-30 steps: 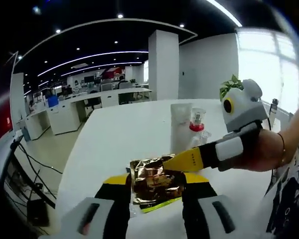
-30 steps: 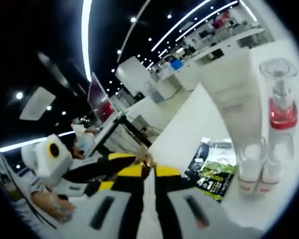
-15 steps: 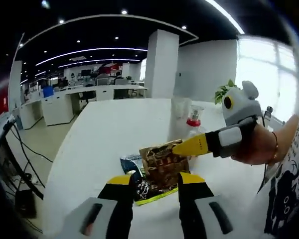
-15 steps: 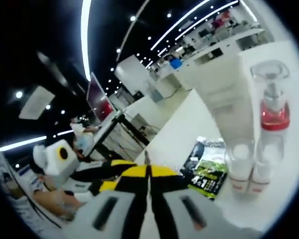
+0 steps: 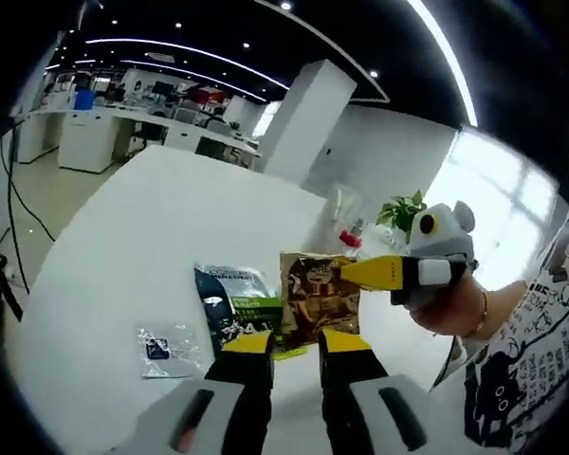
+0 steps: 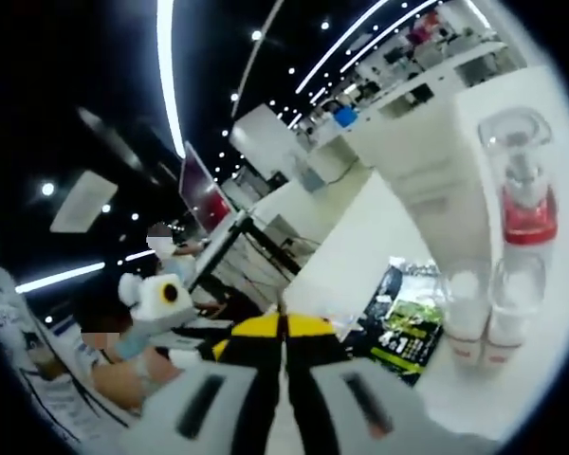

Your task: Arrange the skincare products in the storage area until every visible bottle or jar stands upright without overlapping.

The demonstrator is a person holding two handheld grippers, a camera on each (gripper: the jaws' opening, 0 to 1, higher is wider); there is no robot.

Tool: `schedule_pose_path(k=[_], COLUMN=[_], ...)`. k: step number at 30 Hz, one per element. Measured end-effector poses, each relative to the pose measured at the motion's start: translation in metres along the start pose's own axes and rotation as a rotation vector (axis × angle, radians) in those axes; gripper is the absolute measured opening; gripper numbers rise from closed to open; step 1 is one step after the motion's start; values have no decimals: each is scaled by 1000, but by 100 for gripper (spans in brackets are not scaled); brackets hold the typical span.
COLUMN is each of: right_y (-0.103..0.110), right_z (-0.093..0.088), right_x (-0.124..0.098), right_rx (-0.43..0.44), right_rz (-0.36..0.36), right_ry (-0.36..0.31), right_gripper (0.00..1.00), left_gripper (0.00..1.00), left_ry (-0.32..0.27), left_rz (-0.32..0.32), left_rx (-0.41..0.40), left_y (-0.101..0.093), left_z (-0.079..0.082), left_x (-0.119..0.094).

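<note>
Left gripper view: the left gripper [image 5: 286, 343] hangs over the white table [image 5: 123, 246], jaws apart and empty. The right gripper [image 5: 365, 272] is clamped on a gold sachet [image 5: 318, 296], held upright beside a flat dark sachet [image 5: 235, 301]. Right gripper view: a white tube [image 6: 434, 213] and a red-collared pump bottle [image 6: 522, 227] stand upright, side by side.

A white tube [image 6: 436, 180] stands upright on the counter [image 5: 123, 227], cap down. Just beside it stands a clear pump bottle [image 6: 522, 237] with a red collar. A dark green sachet [image 5: 235, 305] and a small clear sachet [image 5: 169, 346] lie flat. A brown-gold sachet [image 5: 319, 296] is held raised.
</note>
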State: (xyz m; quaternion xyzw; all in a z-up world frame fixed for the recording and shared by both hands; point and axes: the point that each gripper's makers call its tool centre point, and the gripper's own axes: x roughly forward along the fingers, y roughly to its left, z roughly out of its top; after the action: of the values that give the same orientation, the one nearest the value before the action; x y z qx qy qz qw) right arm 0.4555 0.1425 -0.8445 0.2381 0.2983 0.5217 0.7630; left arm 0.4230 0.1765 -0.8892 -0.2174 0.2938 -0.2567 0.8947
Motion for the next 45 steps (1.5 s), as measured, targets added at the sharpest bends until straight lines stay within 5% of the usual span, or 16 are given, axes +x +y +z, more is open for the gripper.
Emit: schedule_pose_path(k=[10,18,35,45], right_y=[4,0,-32,-79], right_z=[-1,8,30,20], right_x=[13,41,107,133], right_rx=[-119,-461,-534,-515], right_rz=[-27,-151,-278,-371], right_ry=[35,156,283,413], right_gripper=[0,0,1,1], left_gripper=[2,1,0,1], left_ry=[-3,-25,5,139], left_rz=[66,185,376,435], left_rx=[15,0,14,-29], left_y=[8,31,93,131], left_z=[3,21,65,50], left_x=[-5,-8,-4,26])
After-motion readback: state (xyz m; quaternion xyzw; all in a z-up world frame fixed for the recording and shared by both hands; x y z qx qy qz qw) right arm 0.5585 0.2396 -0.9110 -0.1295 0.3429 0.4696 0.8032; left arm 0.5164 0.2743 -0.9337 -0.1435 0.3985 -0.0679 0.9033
